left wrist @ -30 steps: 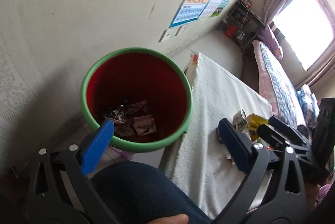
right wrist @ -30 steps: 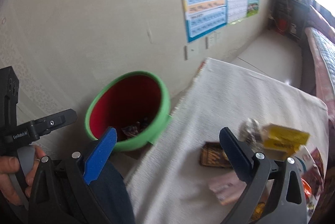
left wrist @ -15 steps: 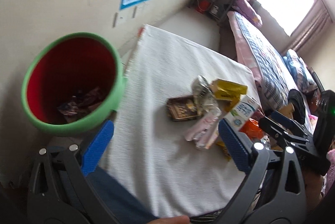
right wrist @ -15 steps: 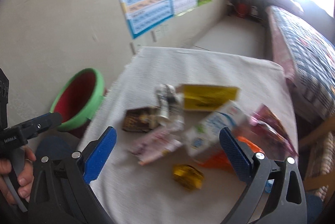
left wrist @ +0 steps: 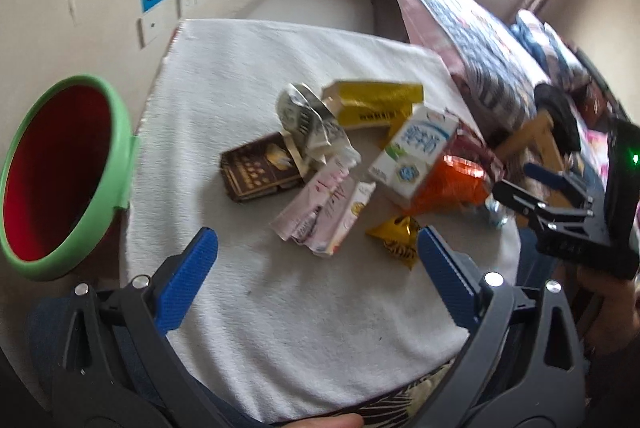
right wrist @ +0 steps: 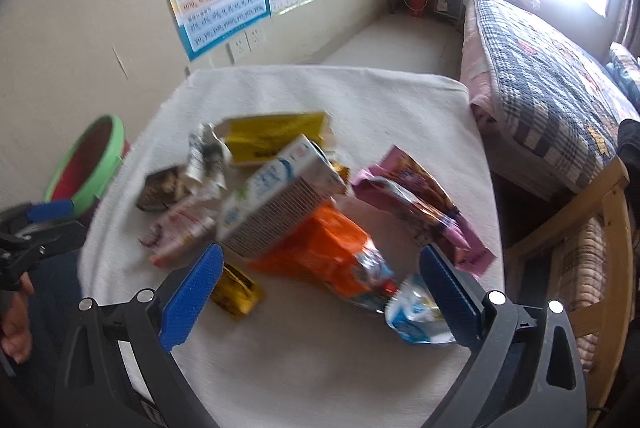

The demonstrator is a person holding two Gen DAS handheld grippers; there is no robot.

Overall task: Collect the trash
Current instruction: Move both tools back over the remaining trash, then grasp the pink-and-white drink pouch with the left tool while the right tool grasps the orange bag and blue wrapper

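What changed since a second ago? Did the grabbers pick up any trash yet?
Not yet. Both cameras swung from the green bin toward the trash pile. The left gripper and right gripper stay open and empty. The milk carton and orange wrapper haven't moved.

Left gripper (left wrist: pixel 316 248) spread wide, holding nothing; right gripper (right wrist: pixel 320 266) likewise, both side by side.

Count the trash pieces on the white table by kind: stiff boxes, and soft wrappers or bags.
Boxes and cartons: 3 (yellow box, milk carton, brown box)
Wrappers and bags: 6 (silver wrapper, pink-white wrapper, orange bag, gold wrapper, pink-purple bag, blue-white wrapper)
Total: 9
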